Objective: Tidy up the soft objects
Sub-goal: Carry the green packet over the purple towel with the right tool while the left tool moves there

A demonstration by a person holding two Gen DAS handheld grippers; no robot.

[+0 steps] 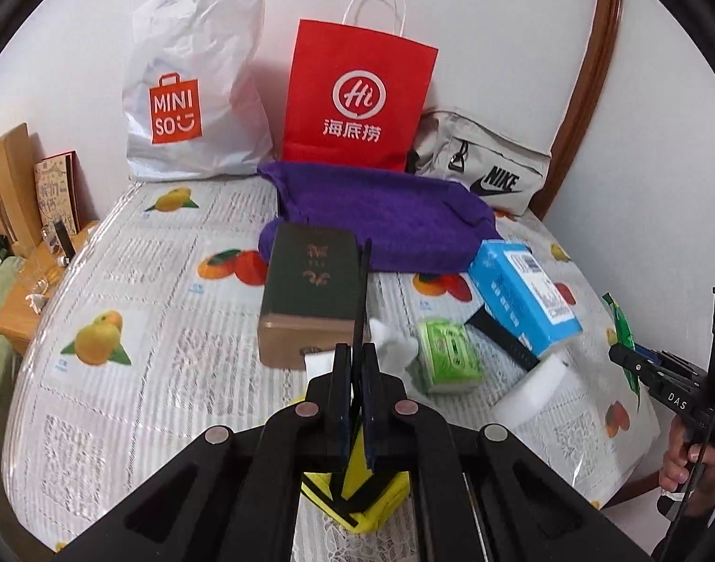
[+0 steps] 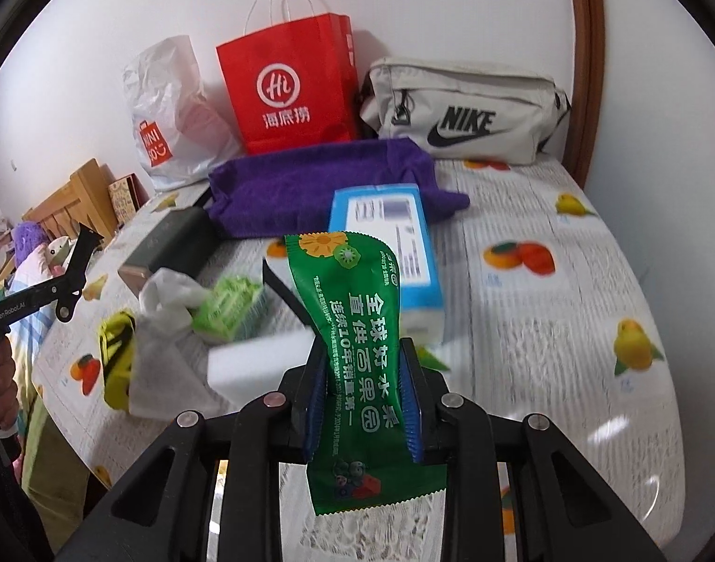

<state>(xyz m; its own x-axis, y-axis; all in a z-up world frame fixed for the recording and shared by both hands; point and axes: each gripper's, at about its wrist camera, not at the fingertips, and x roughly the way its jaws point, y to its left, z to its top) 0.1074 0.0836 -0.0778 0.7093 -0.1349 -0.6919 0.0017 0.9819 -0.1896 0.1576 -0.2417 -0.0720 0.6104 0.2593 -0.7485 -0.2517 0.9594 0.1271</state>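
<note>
Left tongs point(image 1: 357, 365) are pinched on a yellow fabric pouch point(image 1: 362, 501); right tongs point(image 2: 364, 374) clamp a green foil snack packet point(image 2: 357, 328) above the desk point(image 2: 568, 328).

The white plastic bag point(image 1: 198, 79) is showing "MINISO" in an orange square. The red paper bag point(image 1: 357, 93) is showing "Hi" in a ring and "海底捞" below it. The beige pouch point(image 2: 465, 112) is showing "NIKE". The green snack packet point(image 2: 357, 328) is showing "全球好水果". The left gripper's arm is showing "GenRobot.AI" in the right wrist view, and the right gripper's arm is showing "DAS" in the left wrist view.
</note>
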